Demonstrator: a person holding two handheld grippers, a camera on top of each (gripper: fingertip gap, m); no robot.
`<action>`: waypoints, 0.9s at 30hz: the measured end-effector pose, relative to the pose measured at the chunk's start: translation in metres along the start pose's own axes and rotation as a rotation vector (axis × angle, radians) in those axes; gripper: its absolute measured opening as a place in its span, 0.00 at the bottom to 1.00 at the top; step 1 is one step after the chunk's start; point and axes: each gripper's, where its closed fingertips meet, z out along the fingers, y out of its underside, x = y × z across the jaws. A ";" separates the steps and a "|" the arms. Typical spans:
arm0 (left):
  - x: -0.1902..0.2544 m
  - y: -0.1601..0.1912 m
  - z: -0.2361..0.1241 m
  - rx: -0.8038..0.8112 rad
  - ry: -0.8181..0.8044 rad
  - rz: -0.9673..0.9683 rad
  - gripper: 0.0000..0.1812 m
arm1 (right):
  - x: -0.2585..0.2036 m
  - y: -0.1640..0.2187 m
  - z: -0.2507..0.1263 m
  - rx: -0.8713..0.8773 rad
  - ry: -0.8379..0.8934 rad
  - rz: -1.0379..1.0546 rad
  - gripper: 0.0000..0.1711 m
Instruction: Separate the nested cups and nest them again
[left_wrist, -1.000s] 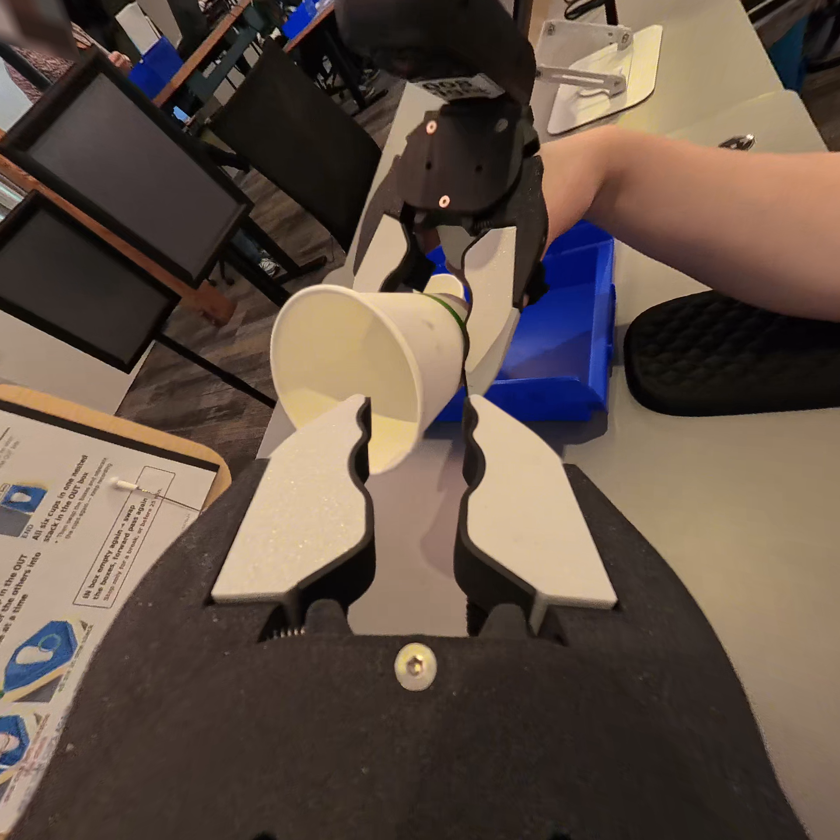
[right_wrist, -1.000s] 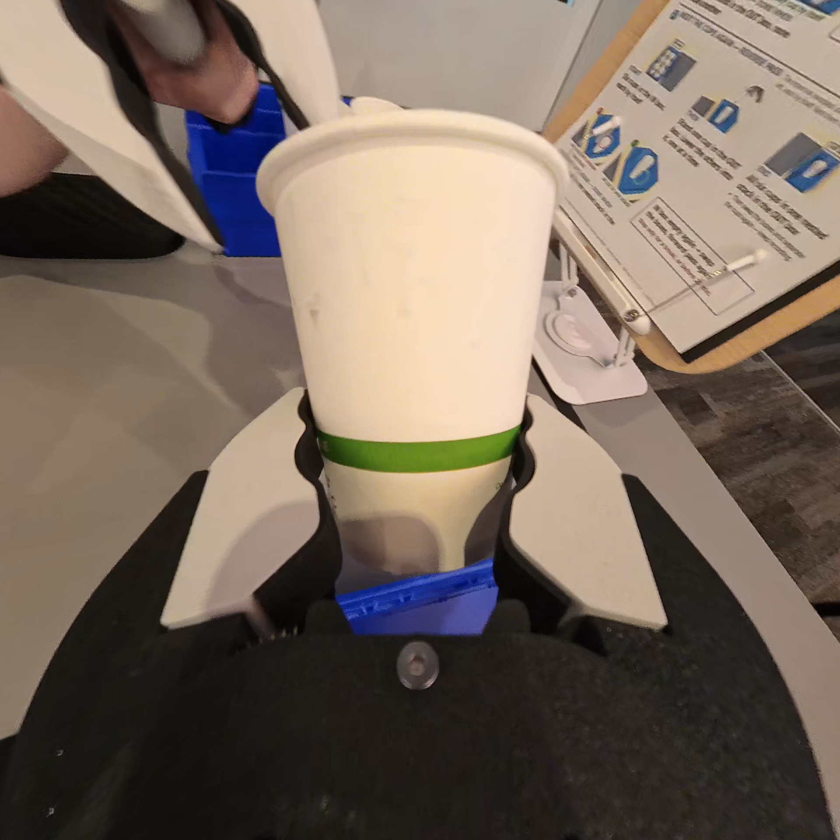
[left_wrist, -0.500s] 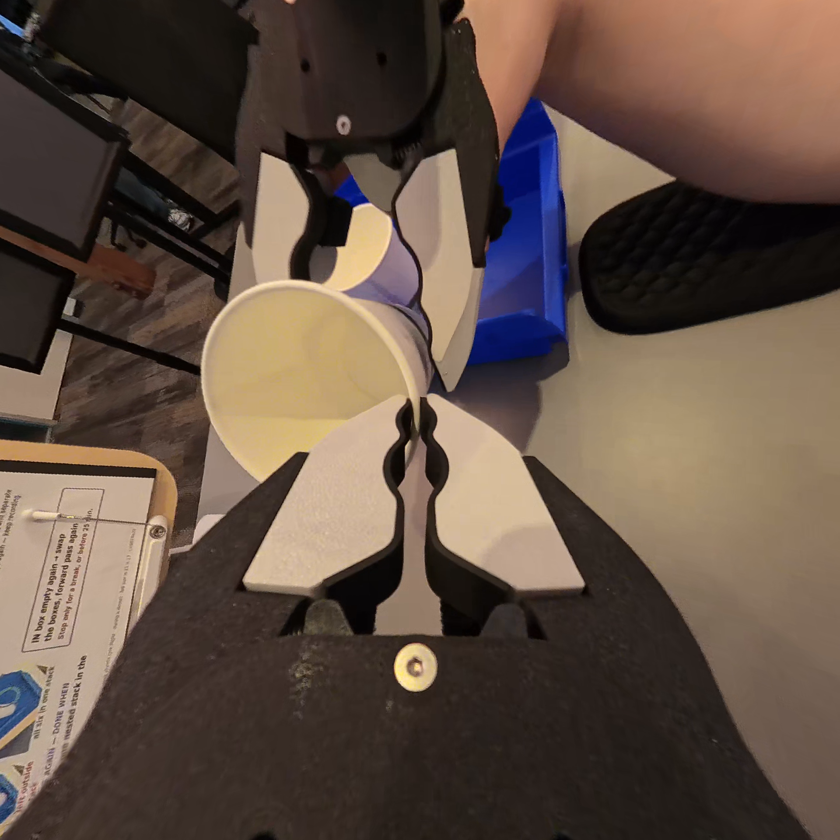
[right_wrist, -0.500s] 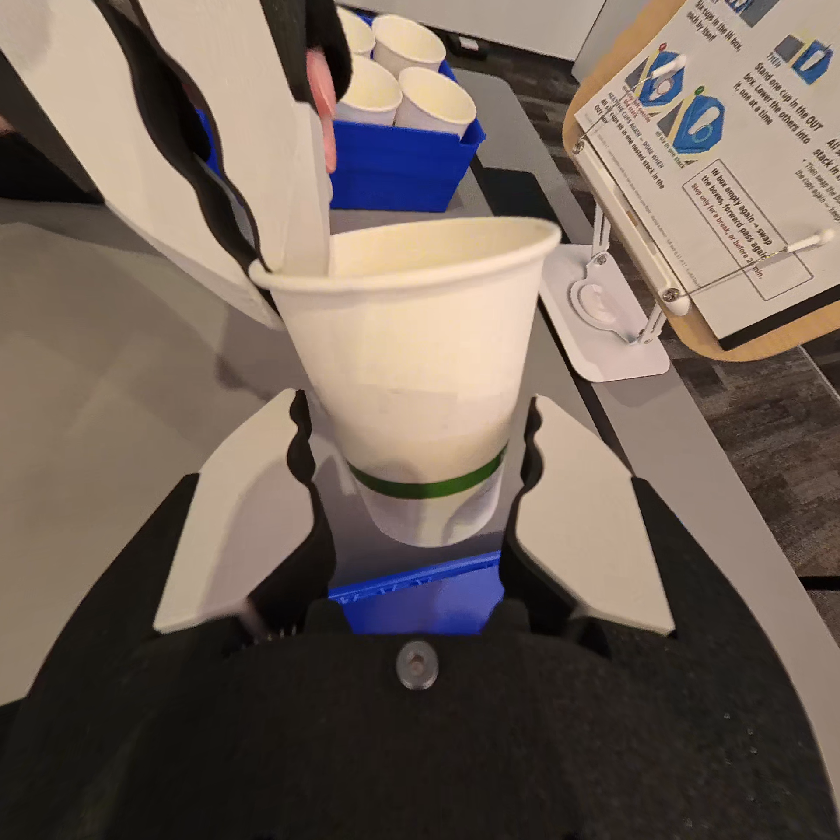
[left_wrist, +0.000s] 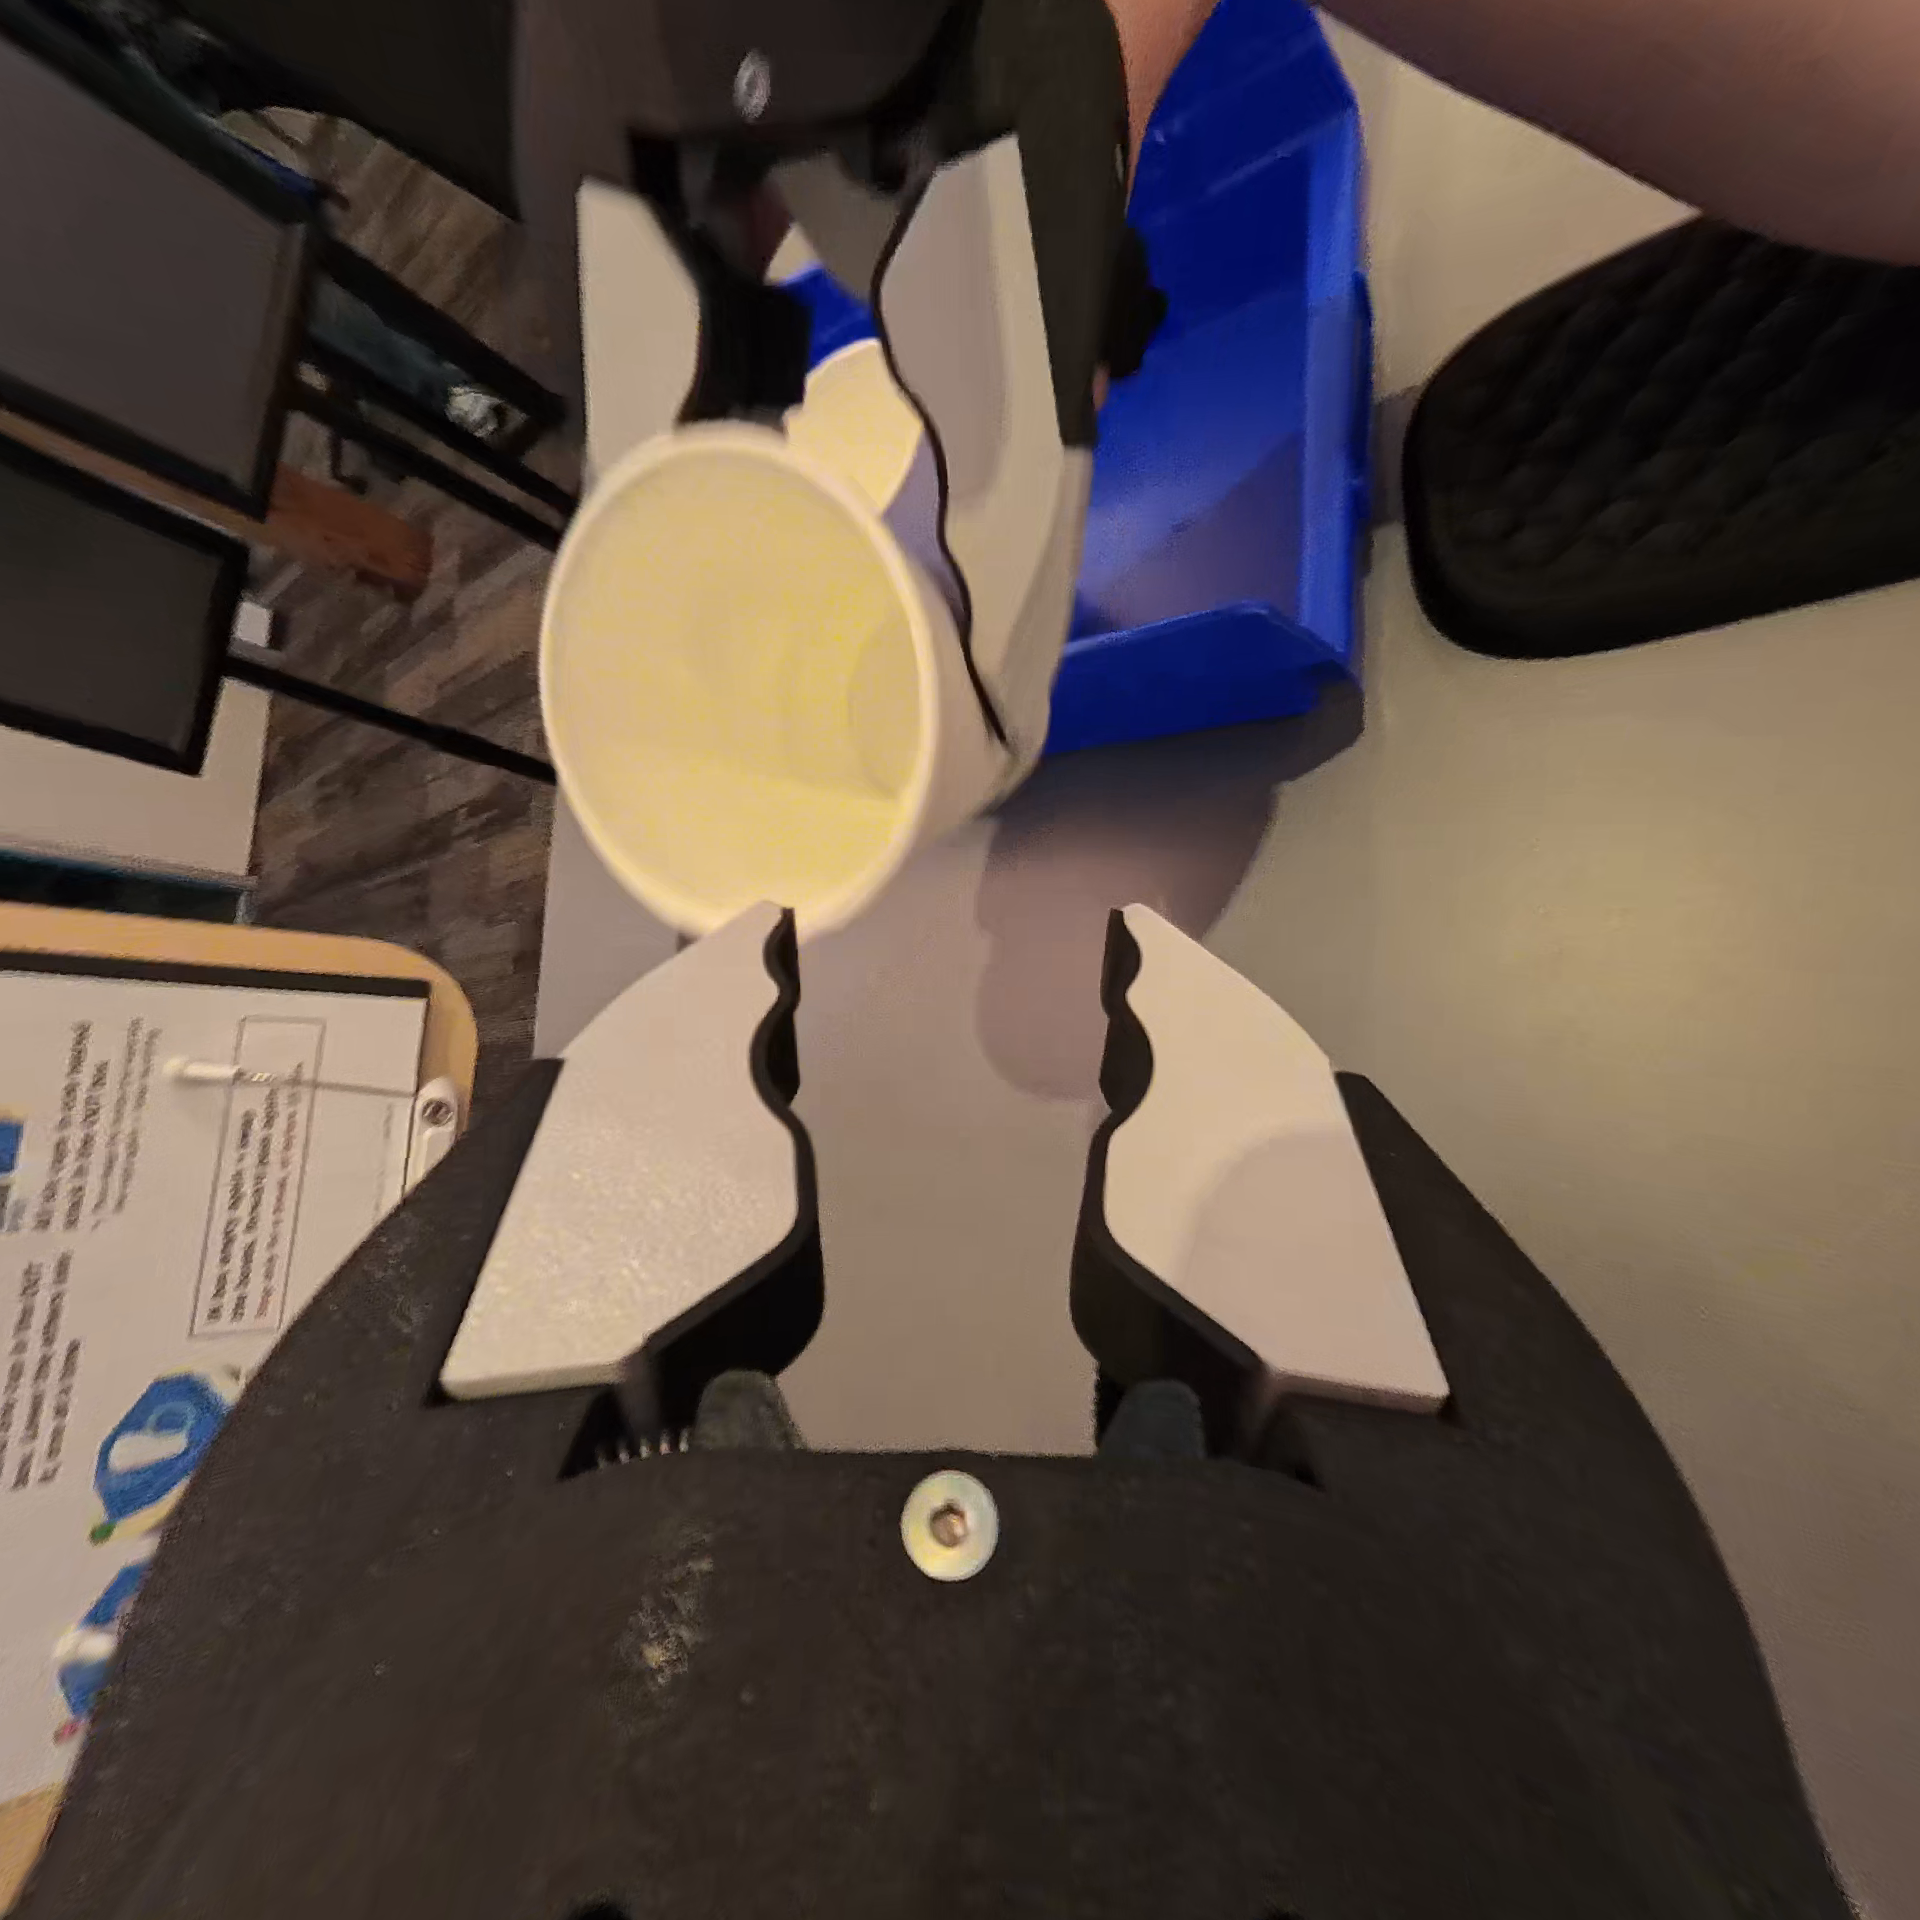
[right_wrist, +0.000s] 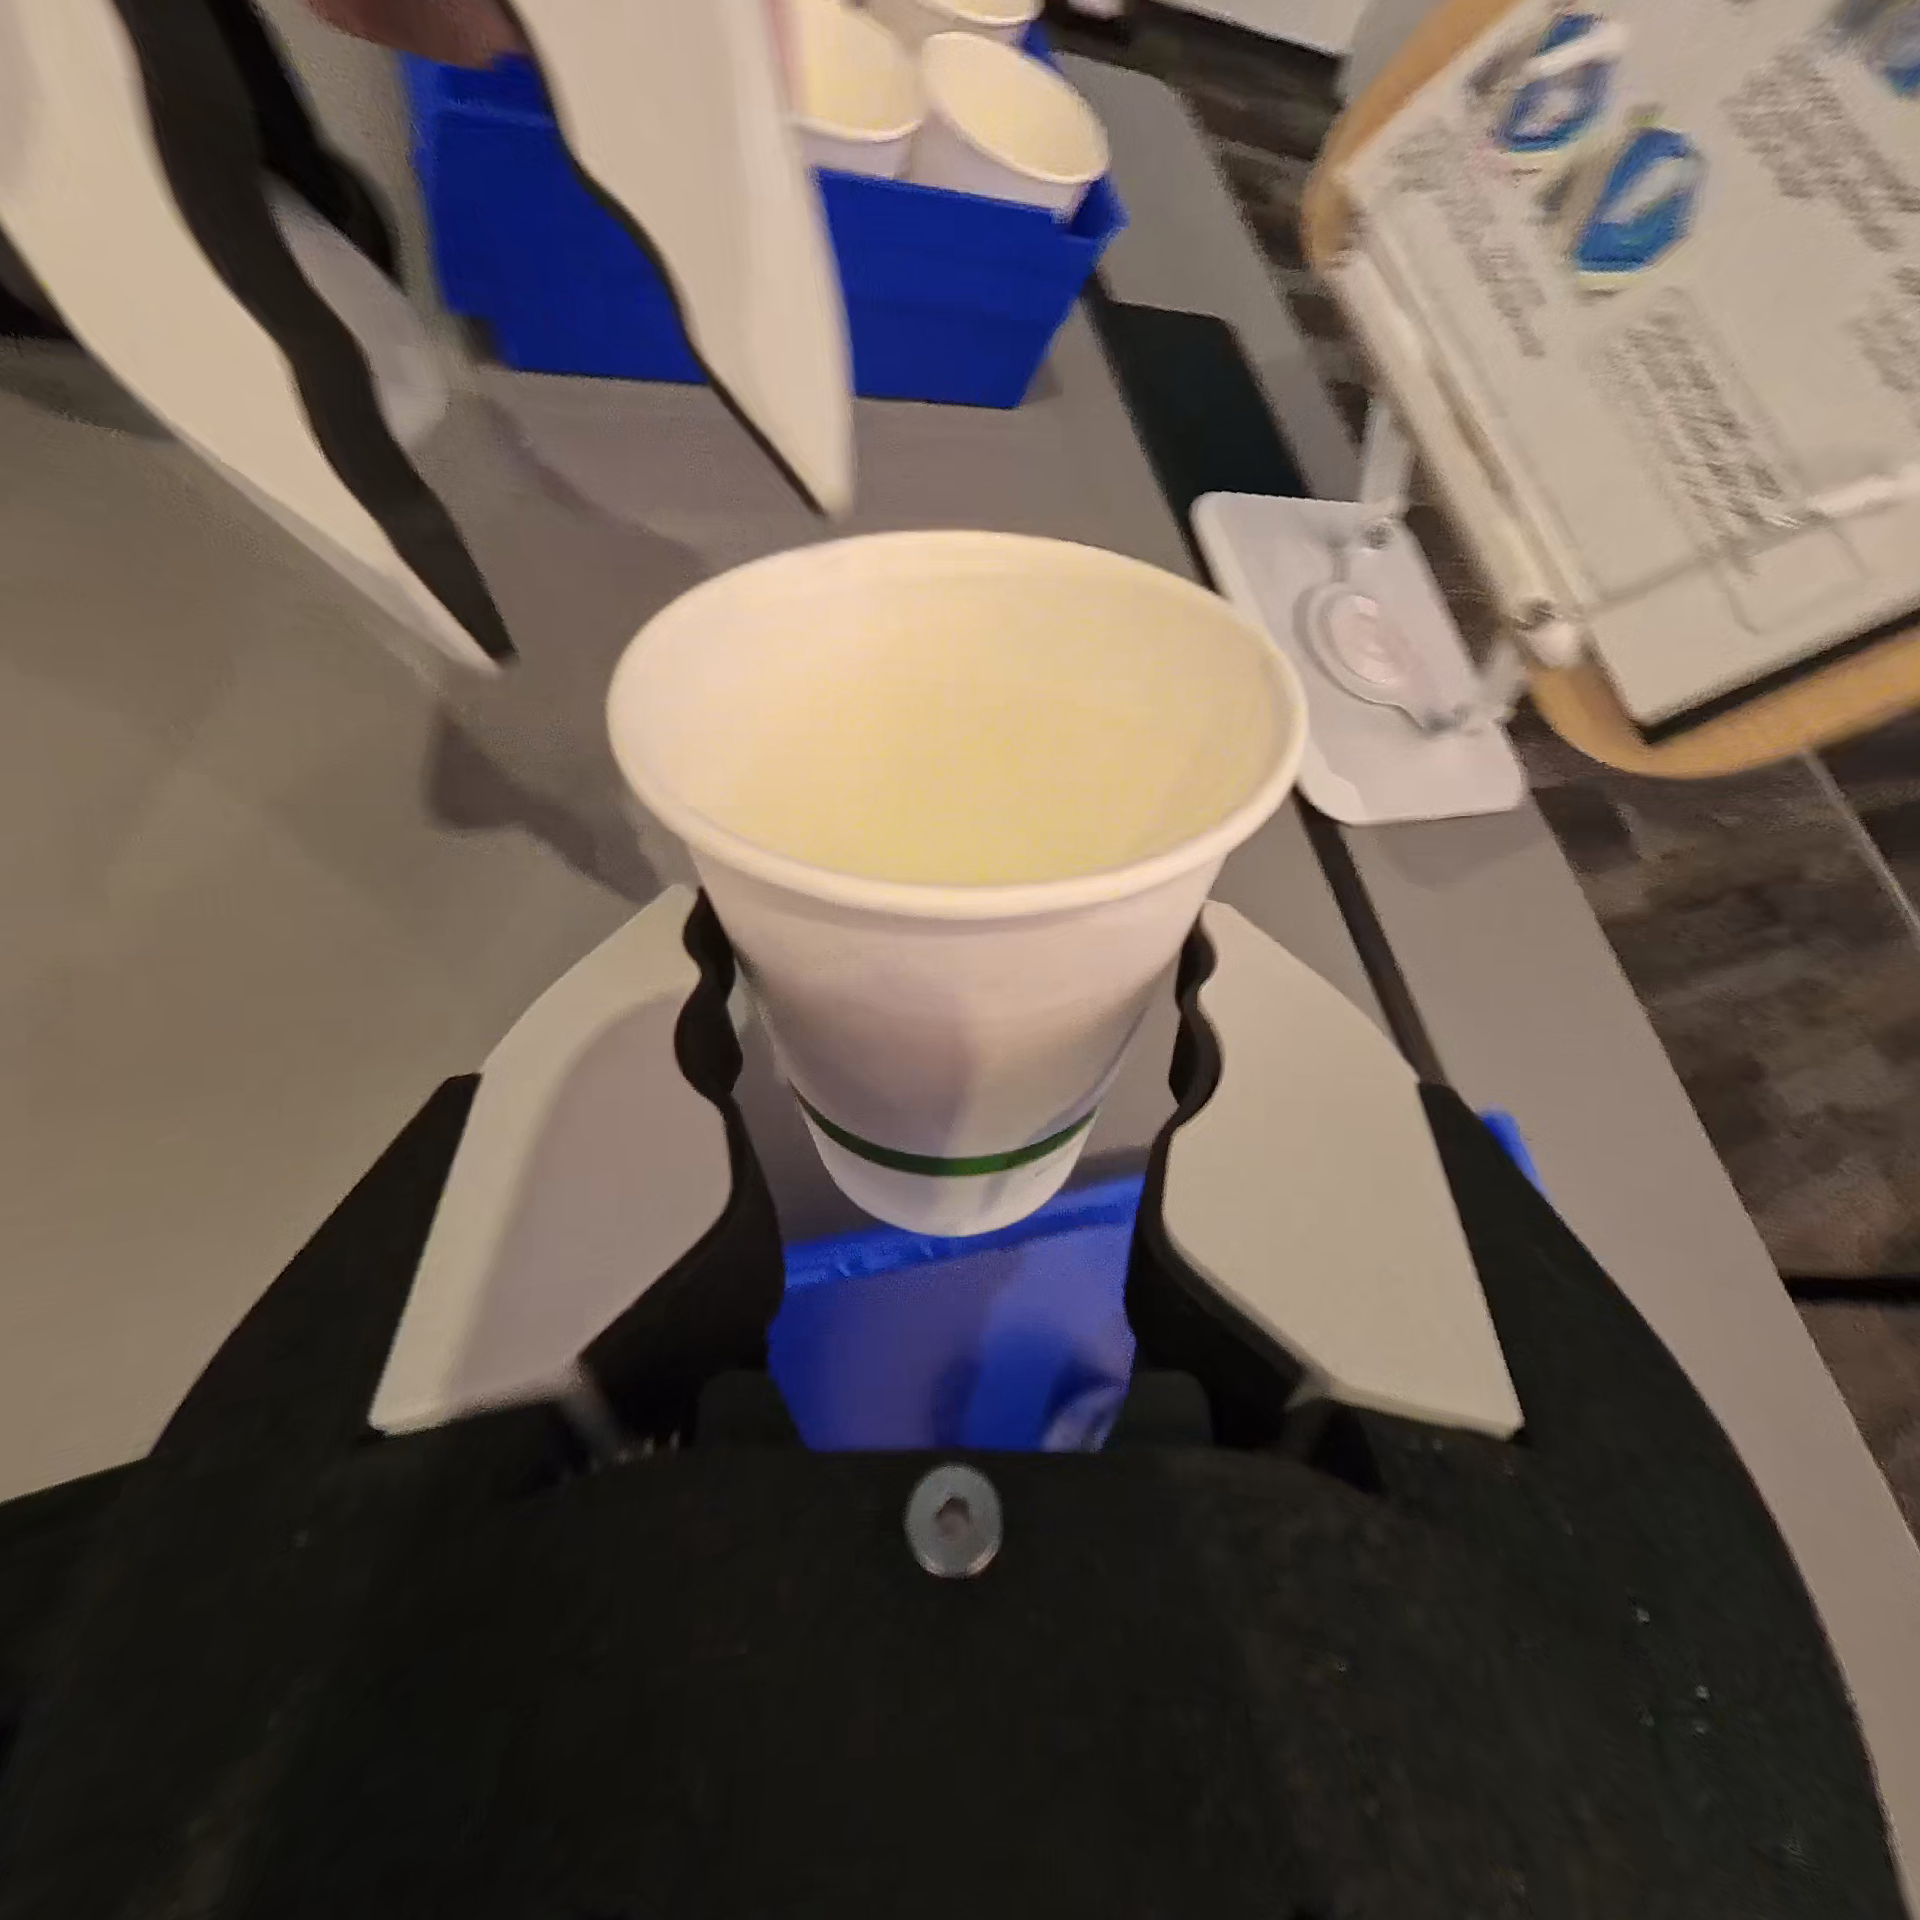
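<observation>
Over grey tabletop (right_wrist: 260, 935), right gripper (right_wrist: 940, 997) clasps a green-banded white paper cup (right_wrist: 951, 831) while left gripper (left_wrist: 945, 925) gapes empty, so placing it in the blue plastic bin (right_wrist: 966, 281) seems next.

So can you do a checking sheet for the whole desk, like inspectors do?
Surface: grey table, bare between the bins.
Job's things: white paper cup with a green band, upright in mid-air; more loose cups standing in the far blue bin; near blue bin with one cup showing in it.
Clutter: black pad; instruction board on a white stand.
Tongs: right tongs closed on the cup's sides; left tongs open, empty, just off the rim.
Cables: nothing seen.
Surroundings: dark screens, wood-look floor, a person's forearm at the top of the left wrist view.
</observation>
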 end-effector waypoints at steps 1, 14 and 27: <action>-0.002 0.000 -0.006 0.020 -0.018 -0.023 0.31 | 0.014 0.003 -0.013 0.027 0.060 0.027 0.48; 0.009 0.021 -0.042 0.054 -0.091 -0.090 0.27 | 0.113 0.103 -0.077 0.291 0.360 0.478 0.48; -0.003 0.040 -0.070 0.054 -0.178 -0.157 0.28 | 0.097 0.117 -0.076 0.135 0.306 0.504 0.59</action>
